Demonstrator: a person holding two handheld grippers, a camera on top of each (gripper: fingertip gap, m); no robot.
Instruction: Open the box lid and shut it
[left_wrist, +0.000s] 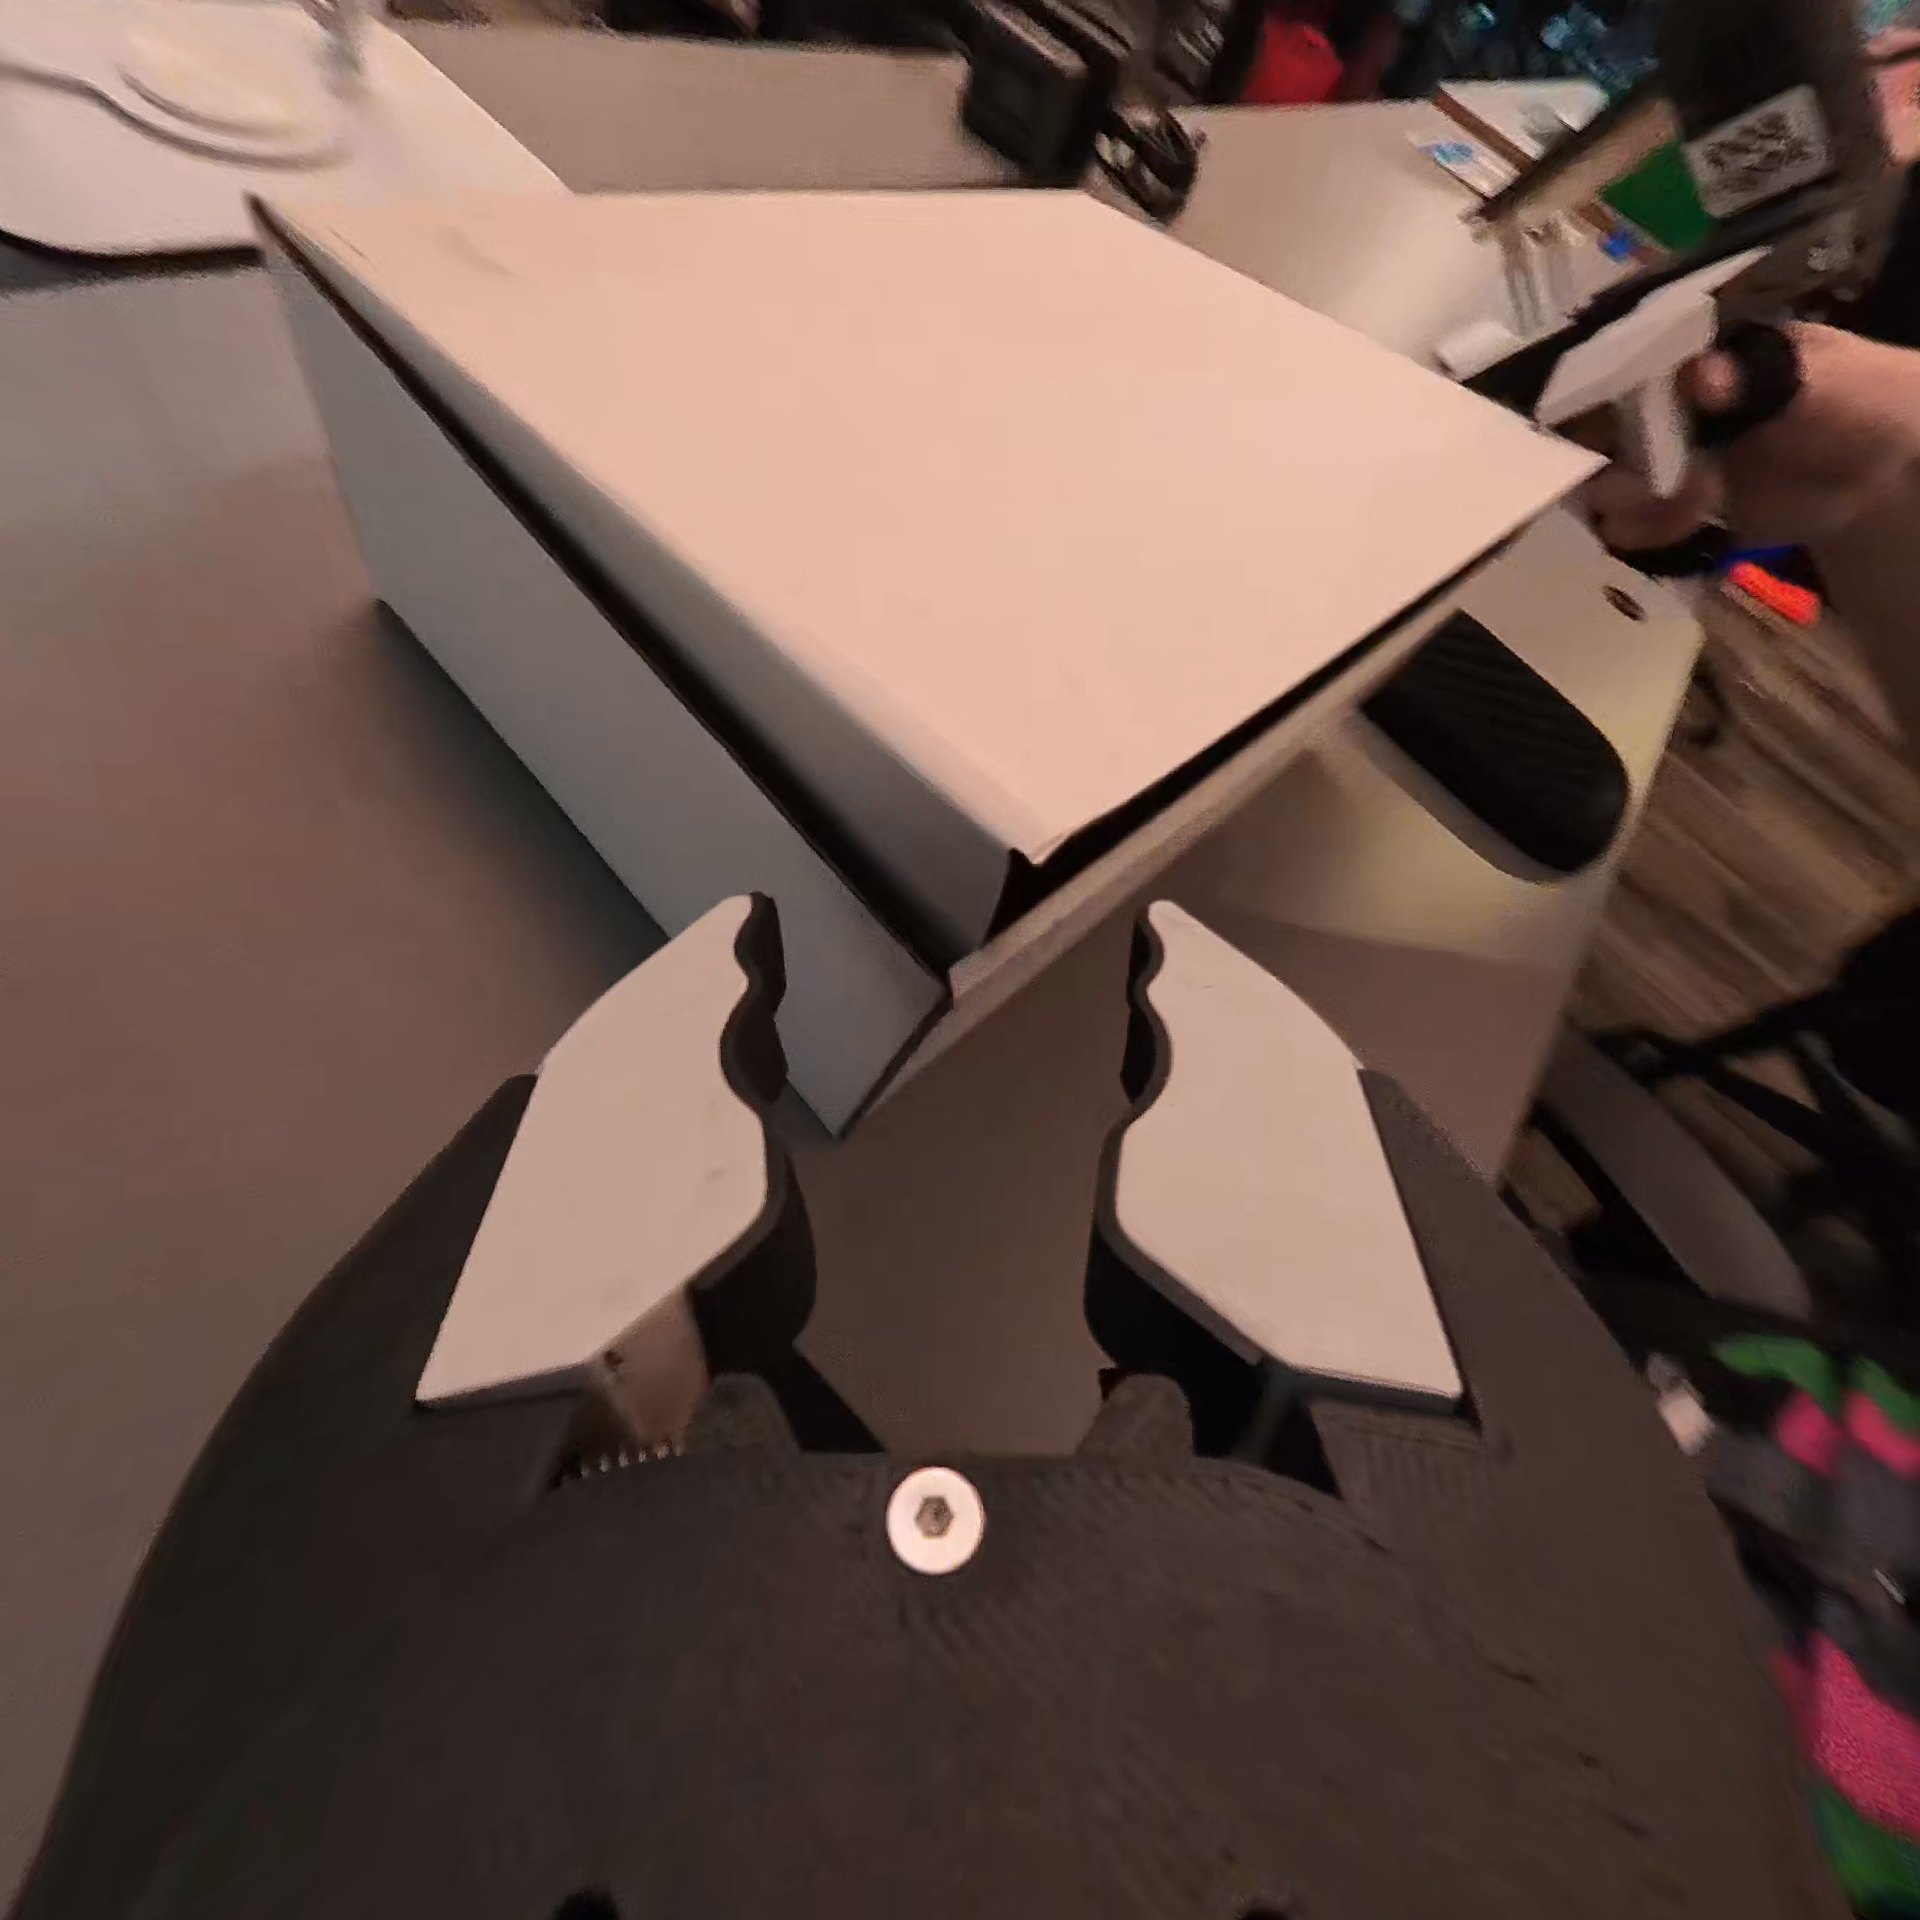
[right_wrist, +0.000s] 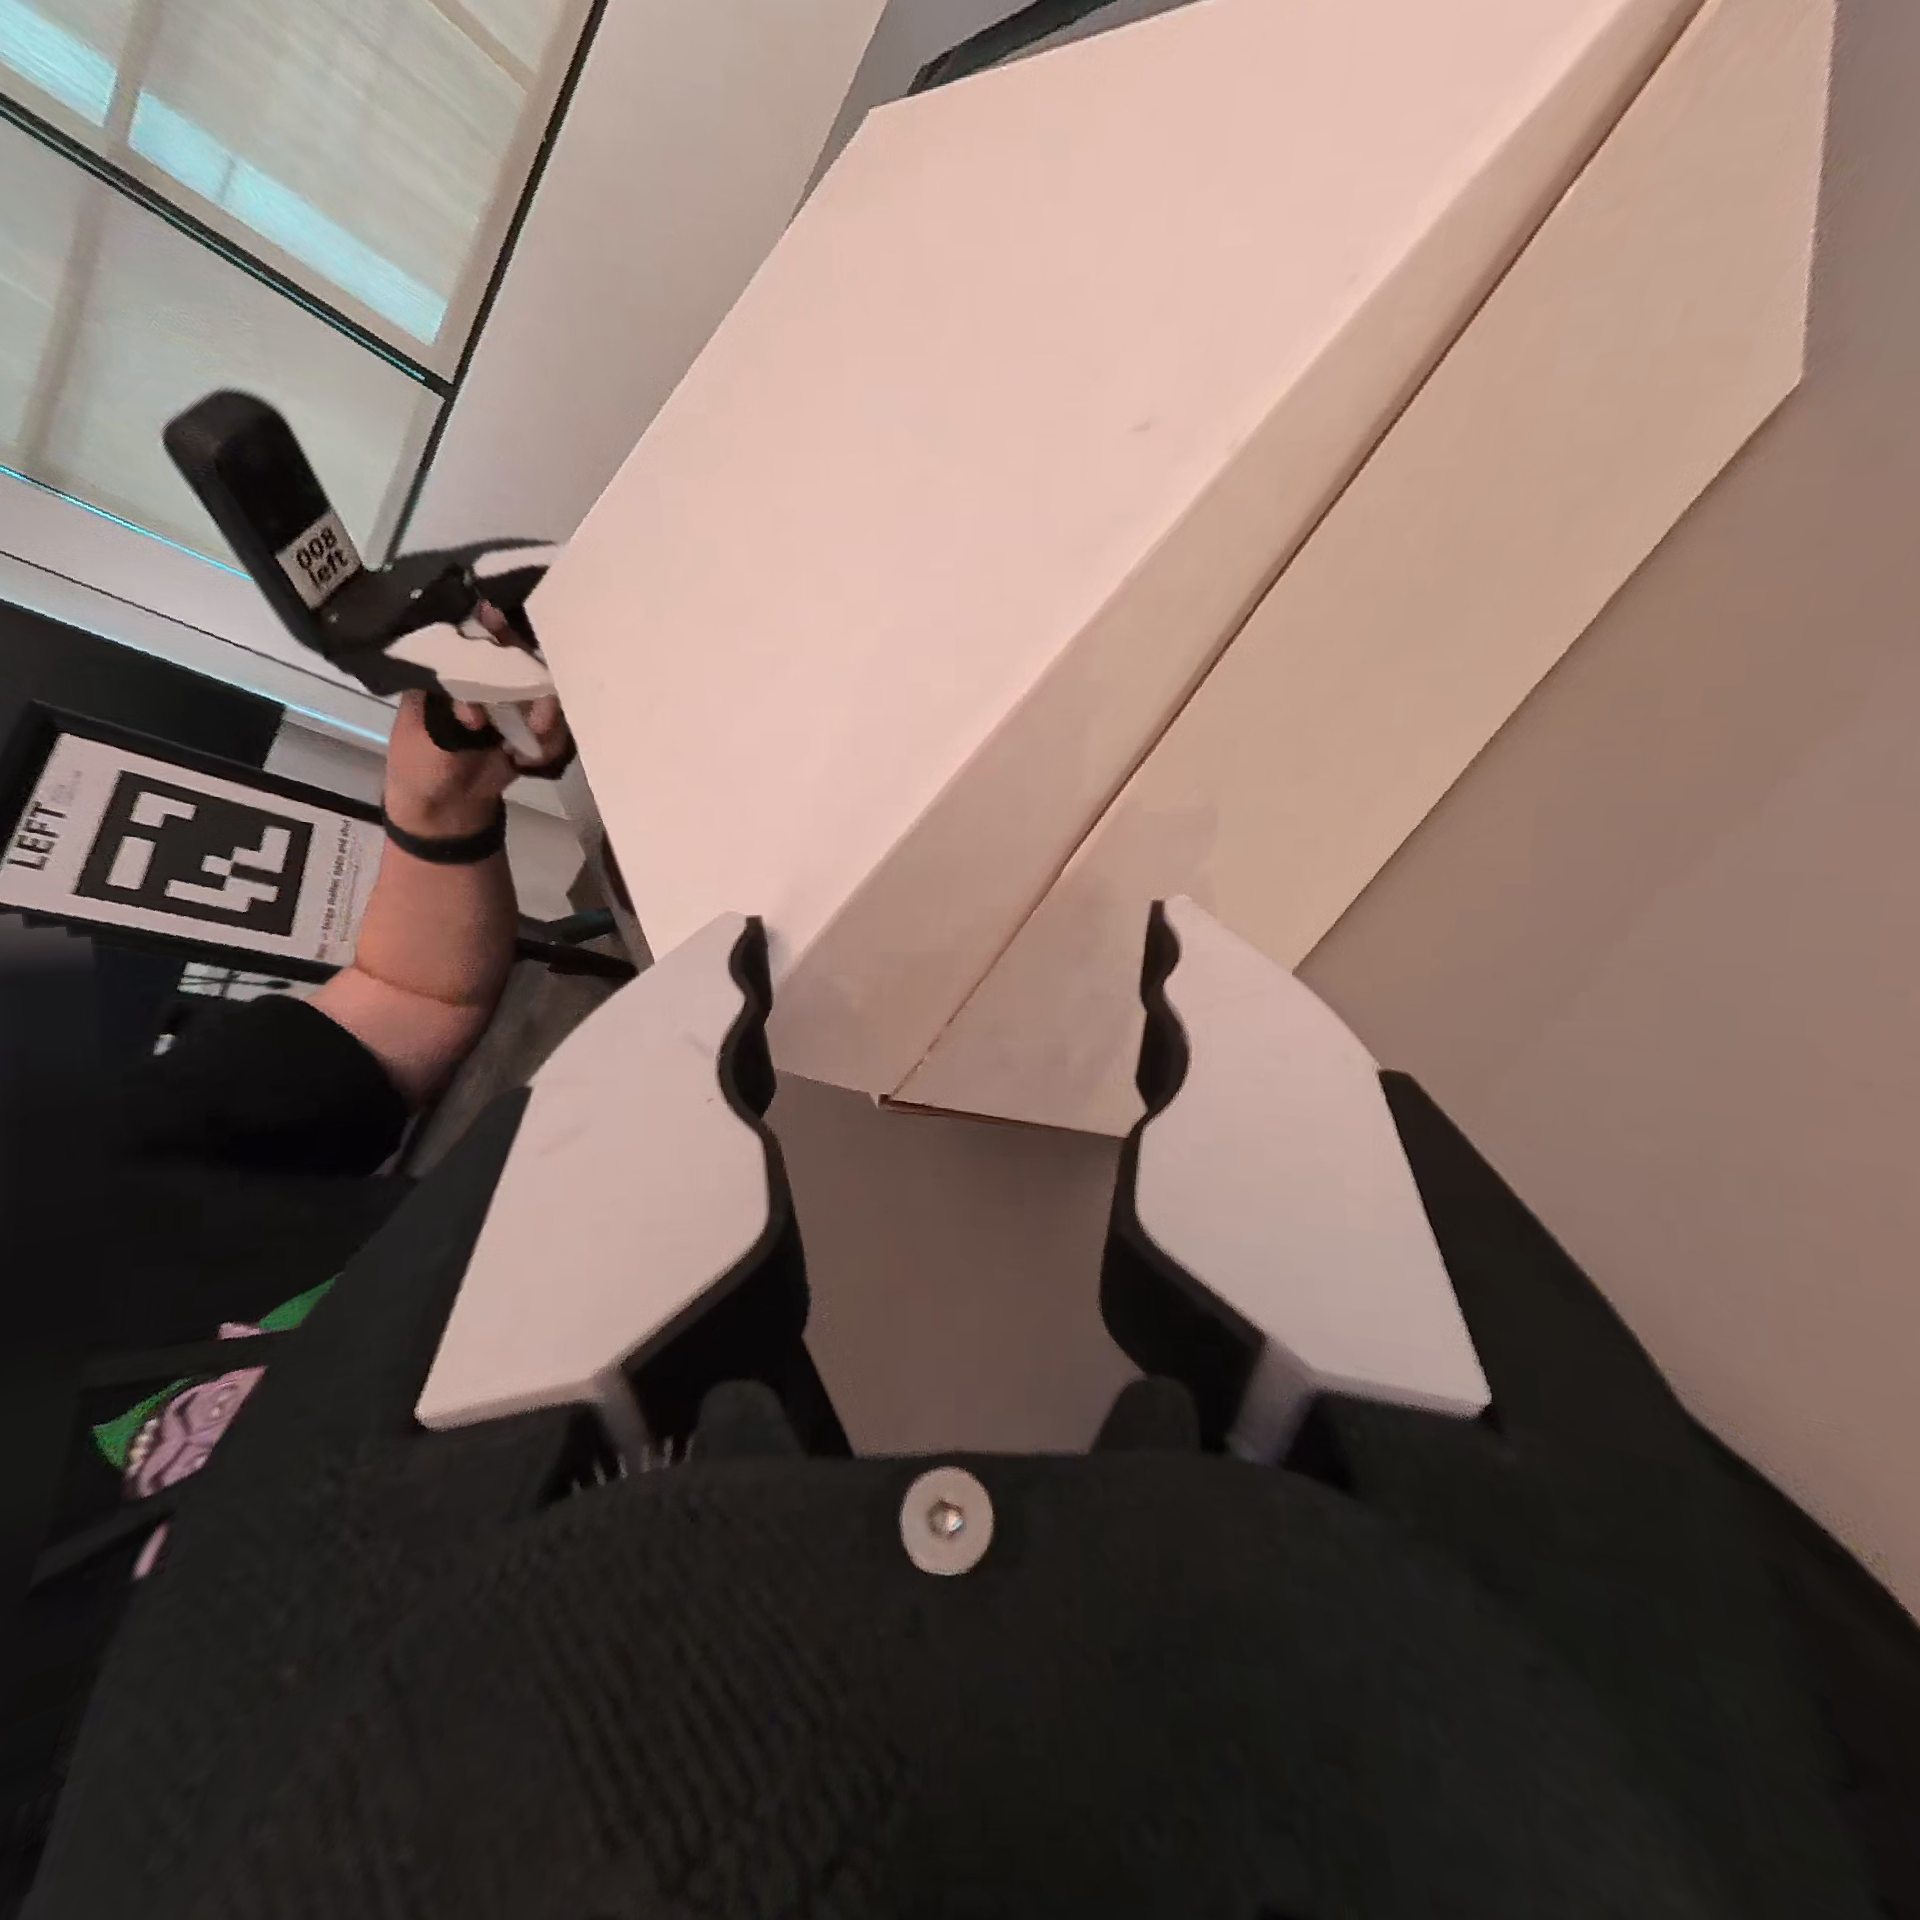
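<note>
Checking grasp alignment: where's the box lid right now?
The white box lid sits on the box on the grey table, slightly ajar, its front corners just ahead of the open left gripper and right gripper.

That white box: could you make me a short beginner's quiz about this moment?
1. True or false: the lid of the white box is fully shut.
2. Both the left gripper and the right gripper are: A) open B) shut on the lid
3. Fill in: each gripper sits at a near ____ of the box.

Key: 1 false, it is partly lifted; 2 A; 3 corner.
</note>
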